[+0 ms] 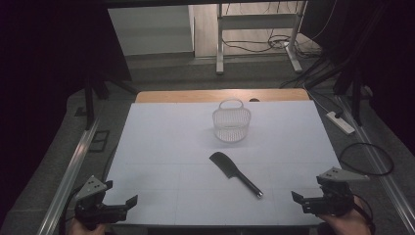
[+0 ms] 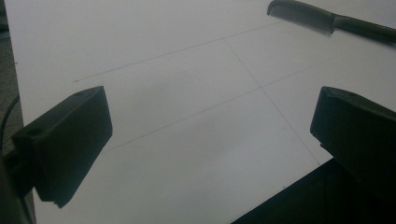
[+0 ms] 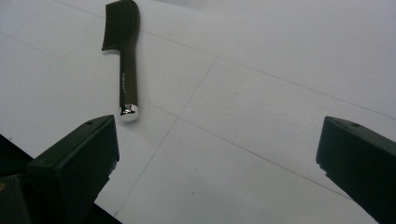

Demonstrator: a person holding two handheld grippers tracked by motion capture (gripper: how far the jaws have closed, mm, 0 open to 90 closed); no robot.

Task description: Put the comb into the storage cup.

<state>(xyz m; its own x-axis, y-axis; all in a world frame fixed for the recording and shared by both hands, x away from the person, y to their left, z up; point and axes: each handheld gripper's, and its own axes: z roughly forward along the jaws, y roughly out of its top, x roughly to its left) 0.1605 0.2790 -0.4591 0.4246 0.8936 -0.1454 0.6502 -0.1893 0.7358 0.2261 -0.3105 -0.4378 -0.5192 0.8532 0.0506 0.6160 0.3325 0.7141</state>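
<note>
Black comb (image 1: 235, 174) flat on the white table sheet (image 1: 161, 147), toothed head toward the far left, handle running toward the near right and ending in a shiny metal cap. White wire basket (image 1: 231, 120) upright farther back, near the centre of the sheet, well apart from the comb. Left gripper (image 1: 128, 201) low at the near left corner, jaws spread wide with nothing between them, just white sheet in the gap in the left gripper view; comb (image 2: 308, 17) well ahead, off to one side. Right gripper (image 1: 296, 197) at the near right edge, jaws likewise wide apart and empty; in the right gripper view, comb (image 3: 123, 51) lying ahead, metal cap nearest, just beyond one jaw, not touching. Both grippers well clear of the basket.
</note>
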